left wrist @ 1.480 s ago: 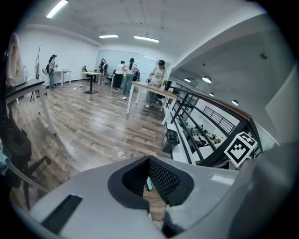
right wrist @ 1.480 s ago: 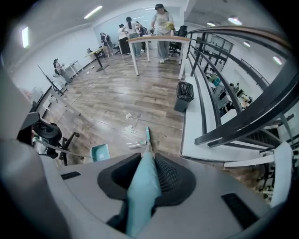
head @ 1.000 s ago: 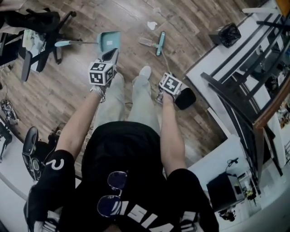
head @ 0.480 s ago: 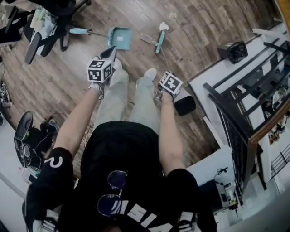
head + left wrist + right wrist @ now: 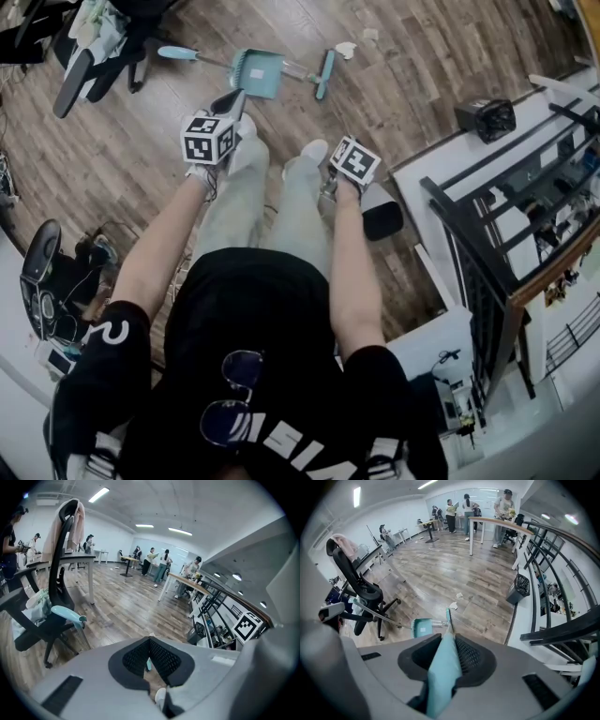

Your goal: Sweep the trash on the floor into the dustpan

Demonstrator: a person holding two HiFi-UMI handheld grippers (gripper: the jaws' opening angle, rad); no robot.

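A teal dustpan [image 5: 255, 73] lies on the wood floor with its long handle [image 5: 178, 53] reaching left toward an office chair. The teal broom head [image 5: 325, 73] rests just right of the pan. My right gripper [image 5: 449, 641] is shut on the teal broom handle [image 5: 443, 667], which runs down to the broom head [image 5: 448, 616] beside the dustpan [image 5: 423, 626]. White paper scraps [image 5: 346, 49] [image 5: 453, 605] lie just beyond the broom head. My left gripper [image 5: 232, 101] hangs above the left leg, its jaws [image 5: 150, 641] closed on nothing, apart from the dustpan handle's grip [image 5: 68, 616].
A black office chair [image 5: 94, 47] stands left of the dustpan. A white desk [image 5: 450, 159] with a dark railing runs along the right, a black bin [image 5: 486, 117] beside it. Cables and gear [image 5: 47, 281] lie at the left. People stand far across the room [image 5: 464, 506].
The broom head has slid left toward the dustpan, leaving the white scrap on its far side. The view has shifted, so pan and broom sit higher in the picture.
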